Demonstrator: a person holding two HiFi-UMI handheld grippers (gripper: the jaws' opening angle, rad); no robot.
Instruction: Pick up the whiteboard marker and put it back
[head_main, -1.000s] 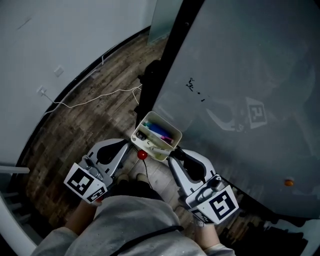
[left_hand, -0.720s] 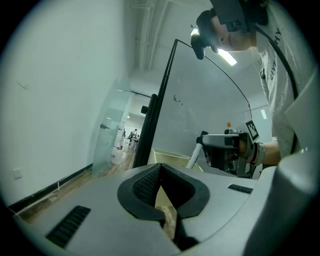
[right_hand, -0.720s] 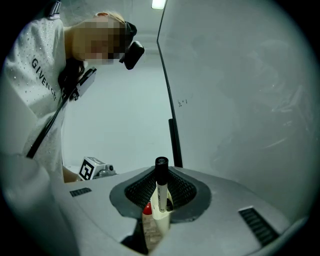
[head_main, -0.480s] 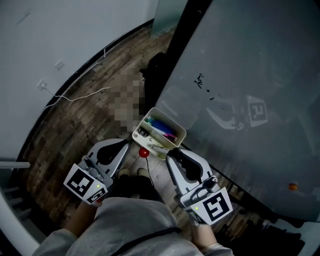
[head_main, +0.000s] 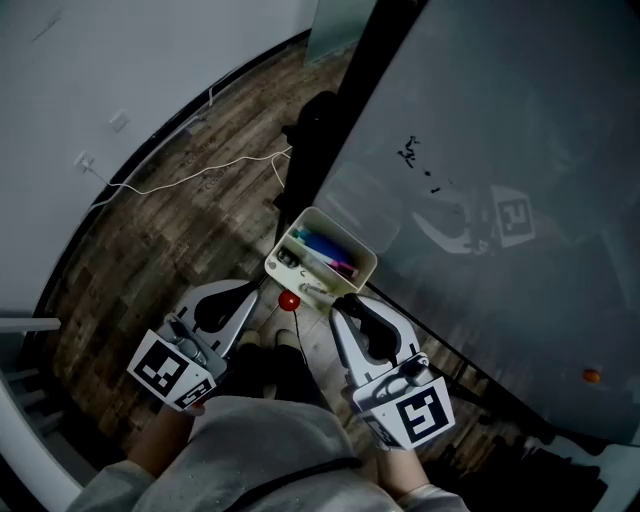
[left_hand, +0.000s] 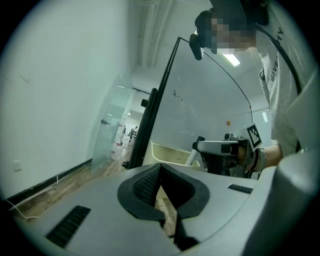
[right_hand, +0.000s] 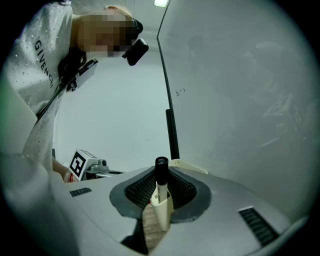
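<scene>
Right gripper view: right hand-held gripper (right_hand: 161, 184) is clamped on the whiteboard marker (right_hand: 161, 176), held upright, so the pickup looks done. It's at the near edge of the tray (head_main: 346, 233); putting it in remains. Left hand-held gripper (left_hand: 160, 172) is closed on nothing.

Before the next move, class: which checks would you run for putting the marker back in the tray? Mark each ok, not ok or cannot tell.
1. Grip: right gripper jaws closed on the whiteboard marker: ok.
2. Cap: black cap on, pointing up: ok.
3. Approach: right gripper at the tray's near edge: ok.
4. Marker directly over the tray opening: cannot tell.
5. Free slot among the markers already inside: cannot tell.
6. Left gripper empty, jaws together, beside the tray: ok.
</scene>
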